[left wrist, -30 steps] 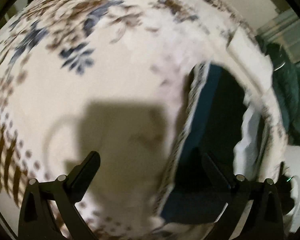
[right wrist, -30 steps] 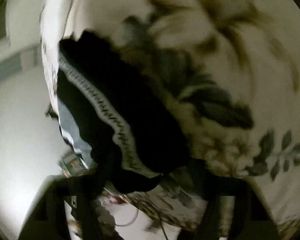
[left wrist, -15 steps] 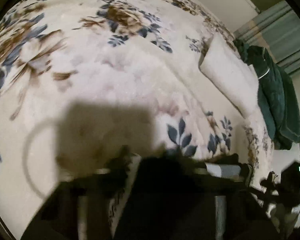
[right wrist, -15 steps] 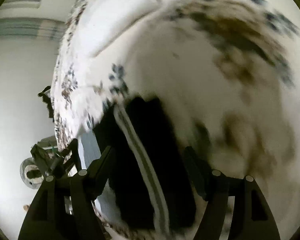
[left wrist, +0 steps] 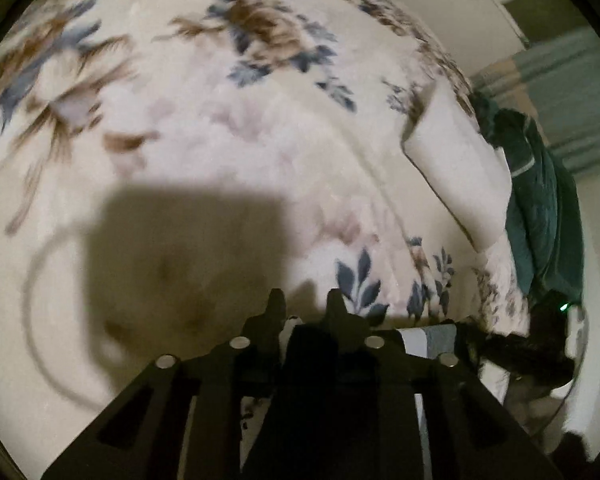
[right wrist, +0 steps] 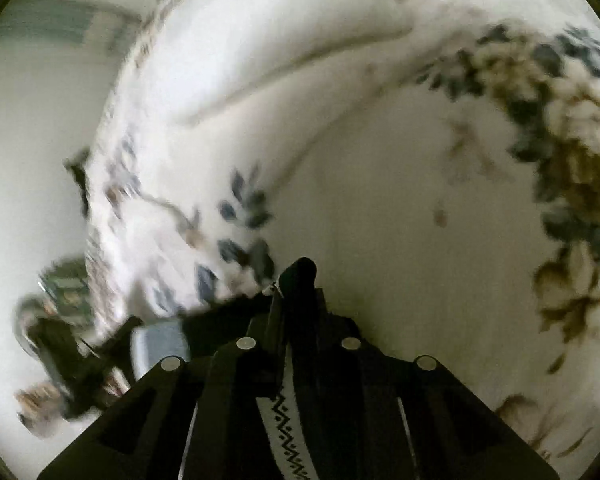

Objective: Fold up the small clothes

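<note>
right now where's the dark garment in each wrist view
Left wrist: the dark garment sits bottom centre, pinched in the left gripper.
Right wrist: it sits bottom centre, clamped in the right gripper, patterned band below.
Shared landmark: the floral blanket fills both views.

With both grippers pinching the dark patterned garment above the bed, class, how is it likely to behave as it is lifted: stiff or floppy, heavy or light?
Probably floppy: the dark garment bends between the right gripper and the left gripper. Likely light: thin pinches seem to hold it. It may drape onto the floral blanket once released.
</note>
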### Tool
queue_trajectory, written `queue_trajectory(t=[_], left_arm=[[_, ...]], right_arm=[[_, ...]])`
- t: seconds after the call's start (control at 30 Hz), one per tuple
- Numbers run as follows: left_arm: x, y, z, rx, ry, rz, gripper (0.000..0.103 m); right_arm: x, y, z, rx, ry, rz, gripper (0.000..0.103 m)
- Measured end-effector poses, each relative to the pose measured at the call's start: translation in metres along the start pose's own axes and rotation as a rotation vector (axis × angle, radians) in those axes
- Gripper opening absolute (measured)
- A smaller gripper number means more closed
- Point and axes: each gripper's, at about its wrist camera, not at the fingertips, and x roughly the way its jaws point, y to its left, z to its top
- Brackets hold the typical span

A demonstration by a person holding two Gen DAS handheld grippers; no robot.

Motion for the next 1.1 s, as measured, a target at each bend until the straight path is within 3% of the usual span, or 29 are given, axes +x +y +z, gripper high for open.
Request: queue_trajectory(t=[0.07,0.1,0.13,0.17,0.27,0.4,0.53,0.67,0.7,0.73,0.77,0.8,0.83,1.0,1.03,1.1], left_arm=[[-0.016,0.006,-0.005,-0.019,-0.019,-0.014,0.048],[-0.031,0.011,-0.013,-0.03,-0.033,-0.021,0.053],[-0.041,0.015,-0.02,-0.039,-0.044,-0.029,0.059],[-0.054,0.021,-0.031,-0.054,-0.059,-0.039,0.061],[-0.081,0.041,-0.077,-0.107,-0.065,-0.07,0.062],[-0.082,0.056,-0.137,-0.135,0.0,-0.079,0.062],[-0.07,0.058,-0.168,-0.151,0.015,-0.106,0.062],[-0.072,0.051,-0.179,-0.13,-0.045,-0.122,0.059],[-0.074,0.05,-0.182,-0.127,-0.064,-0.13,0.056],[-0.074,0.048,-0.184,-0.119,-0.074,-0.135,0.04],[-0.074,0.045,-0.187,-0.103,-0.08,-0.123,0.03],[-0.075,0.04,-0.191,-0.072,-0.087,-0.11,0.026],[-0.075,0.039,-0.193,-0.056,-0.091,-0.108,0.02],[-0.083,0.041,-0.209,-0.034,-0.096,-0.112,0.016],[-0.083,0.042,-0.212,-0.038,-0.082,-0.112,0.016],[-0.086,0.049,-0.211,-0.08,-0.048,-0.125,0.017]], right_arm=[[-0.004,0.001,-0.001,-0.008,0.028,-0.009,0.03],[-0.014,0.004,-0.005,-0.018,0.02,-0.006,0.037],[-0.024,0.007,-0.007,-0.025,0.01,-0.008,0.054],[-0.031,0.011,-0.01,-0.026,-0.005,-0.008,0.061],[-0.056,0.033,-0.013,-0.106,-0.001,-0.016,0.061],[-0.049,0.109,-0.01,-0.328,0.115,-0.056,0.061],[0.018,0.204,-0.021,-0.552,0.274,-0.048,0.061],[0.086,0.258,-0.041,-0.673,0.432,-0.09,0.061],[0.102,0.266,-0.045,-0.68,0.47,-0.1,0.061],[0.12,0.274,-0.052,-0.7,0.52,-0.123,0.061],[0.131,0.277,-0.056,-0.709,0.545,-0.16,0.059],[0.138,0.279,-0.057,-0.711,0.546,-0.186,0.051],[0.142,0.284,-0.057,-0.708,0.526,-0.188,0.013],[0.148,0.288,-0.047,-0.635,0.404,-0.249,0.007],[0.151,0.288,-0.045,-0.62,0.399,-0.252,0.0],[0.157,0.288,-0.045,-0.605,0.435,-0.229,0.0]])
